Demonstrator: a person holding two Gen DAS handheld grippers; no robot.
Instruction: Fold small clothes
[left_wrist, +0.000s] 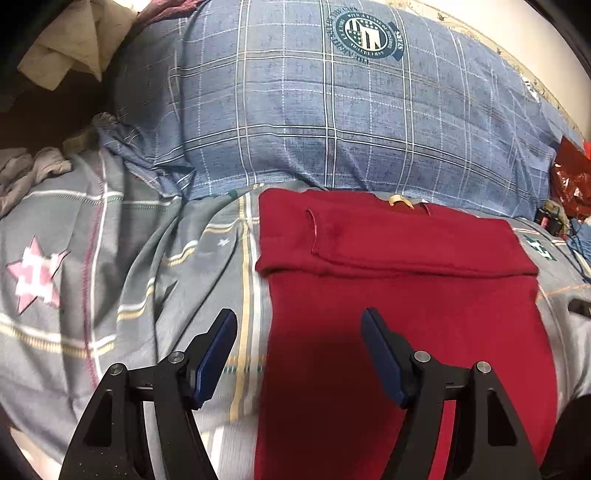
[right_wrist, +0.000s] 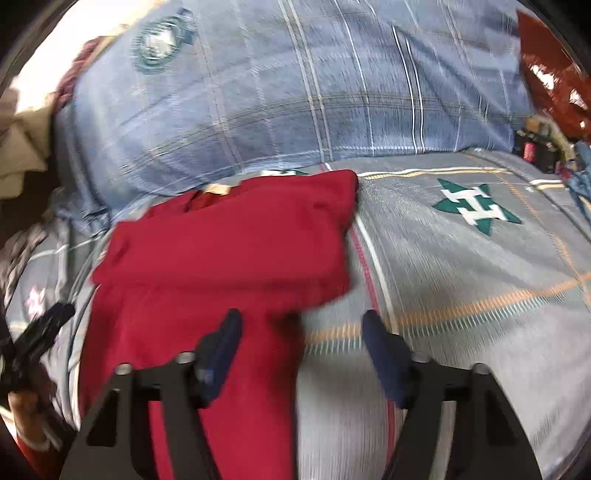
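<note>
Bedding in grey plaid (left_wrist: 122, 266) filled the left of the scene, with a blue plaid pillow (left_wrist: 314, 110) behind it. Just right of that bare stretch, the left gripper (left_wrist: 299, 328) hung with its fingers spread wide and nothing between them, straddling the left edge of the red garment (left_wrist: 388, 295). That garment lay flat on the bedding in front of the pillow, its upper part already doubled over into a band with sleeves tucked in. Further right, the right gripper (right_wrist: 301, 326) was likewise spread and empty, straddling the garment's right edge in a blurred view. The step in hand looked like a pause between folds. The next move probably calls for both grippers to pinch the near hem and carry it up toward the collar, keeping the edges aligned.
</note>
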